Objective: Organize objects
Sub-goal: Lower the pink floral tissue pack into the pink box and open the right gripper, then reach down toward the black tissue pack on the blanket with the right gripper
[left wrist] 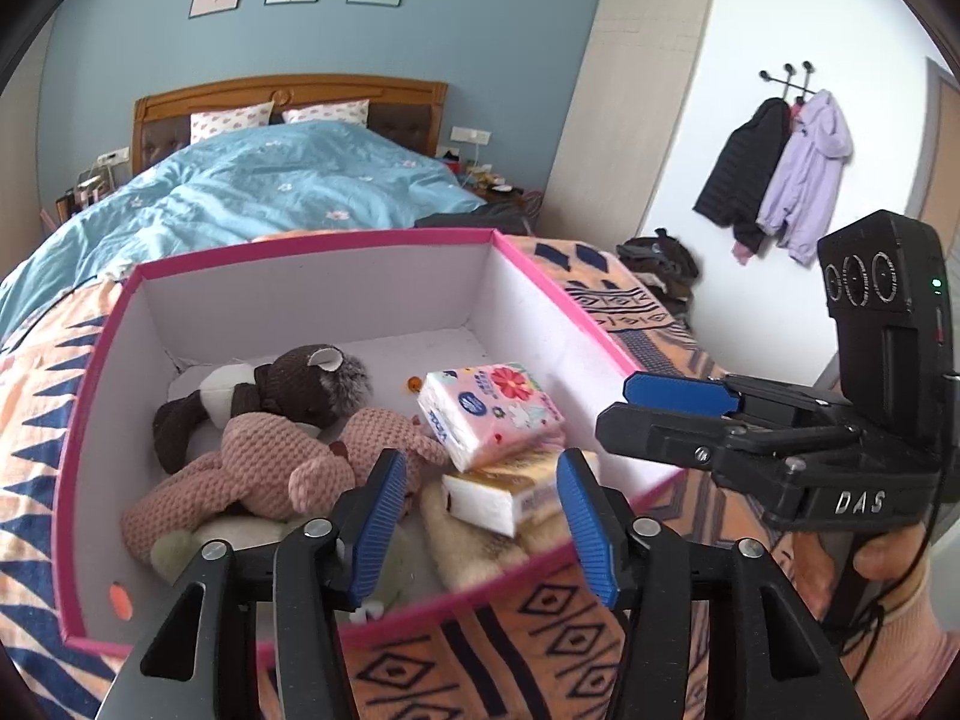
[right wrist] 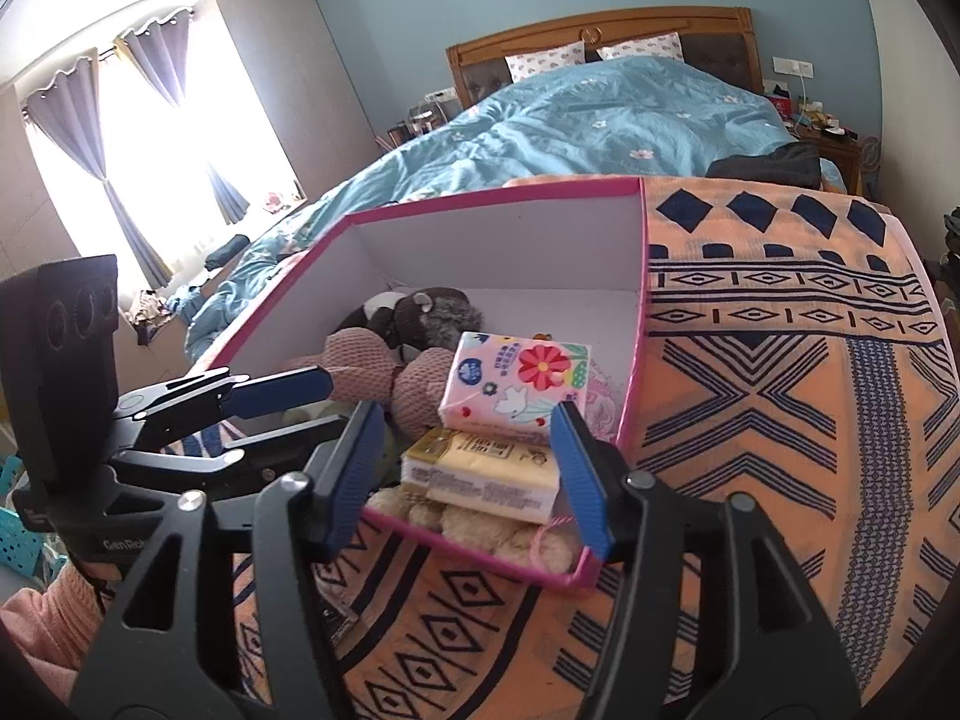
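Note:
A pink-rimmed white box (left wrist: 312,300) sits on the patterned blanket. It holds a brown plush (left wrist: 300,384), a pink knitted plush (left wrist: 264,474), a cream plush (left wrist: 480,546), a pink floral tissue pack (left wrist: 492,414) and a yellow tissue pack (left wrist: 510,492) under it. My left gripper (left wrist: 474,516) is open and empty above the box's near edge. My right gripper (right wrist: 468,468) is open and empty, its fingers either side of the tissue packs (right wrist: 516,384) at the box's near corner (right wrist: 576,576). The right gripper also shows in the left wrist view (left wrist: 678,408), at the box's right wall.
The box stands on an orange and navy blanket (right wrist: 780,420) at the foot of a bed with a blue duvet (left wrist: 270,192). Jackets (left wrist: 780,180) hang on the white wall to the right. A window with curtains (right wrist: 150,150) is on the left.

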Available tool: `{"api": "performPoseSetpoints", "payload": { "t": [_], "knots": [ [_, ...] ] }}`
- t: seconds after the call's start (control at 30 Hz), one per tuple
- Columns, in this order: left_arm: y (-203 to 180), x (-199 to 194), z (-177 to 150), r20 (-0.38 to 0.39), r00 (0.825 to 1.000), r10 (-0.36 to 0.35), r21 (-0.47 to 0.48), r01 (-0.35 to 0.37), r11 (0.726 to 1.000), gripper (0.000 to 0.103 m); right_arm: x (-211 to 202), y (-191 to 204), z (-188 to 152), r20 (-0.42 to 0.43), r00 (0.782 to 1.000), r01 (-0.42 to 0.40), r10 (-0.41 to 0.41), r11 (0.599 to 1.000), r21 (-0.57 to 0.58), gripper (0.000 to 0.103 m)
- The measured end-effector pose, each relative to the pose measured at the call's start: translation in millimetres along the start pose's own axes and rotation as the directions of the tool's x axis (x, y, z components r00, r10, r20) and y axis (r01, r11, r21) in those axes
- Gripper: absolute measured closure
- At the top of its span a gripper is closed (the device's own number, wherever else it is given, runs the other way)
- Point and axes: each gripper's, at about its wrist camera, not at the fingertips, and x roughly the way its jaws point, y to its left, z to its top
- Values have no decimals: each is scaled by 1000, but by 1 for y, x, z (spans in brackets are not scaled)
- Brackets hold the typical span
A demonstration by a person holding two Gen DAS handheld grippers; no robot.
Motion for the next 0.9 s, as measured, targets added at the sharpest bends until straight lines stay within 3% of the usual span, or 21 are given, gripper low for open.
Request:
{"api": "performPoseSetpoints", "payload": {
  "t": [0.3,0.63,0.9],
  "knots": [
    [-14,-49,-37,55,998,-24,82,19,996,36,-37,28,-38,31,994,-99,103,990,-100,25],
    [-9,-44,-111,-92,996,20,52,-15,999,36,-5,42,-94,-145,981,-149,132,982,-113,22],
    [-9,-45,-144,-145,986,81,34,-77,996,36,17,58,-108,-219,963,-183,154,976,-117,22]
  ]
}}
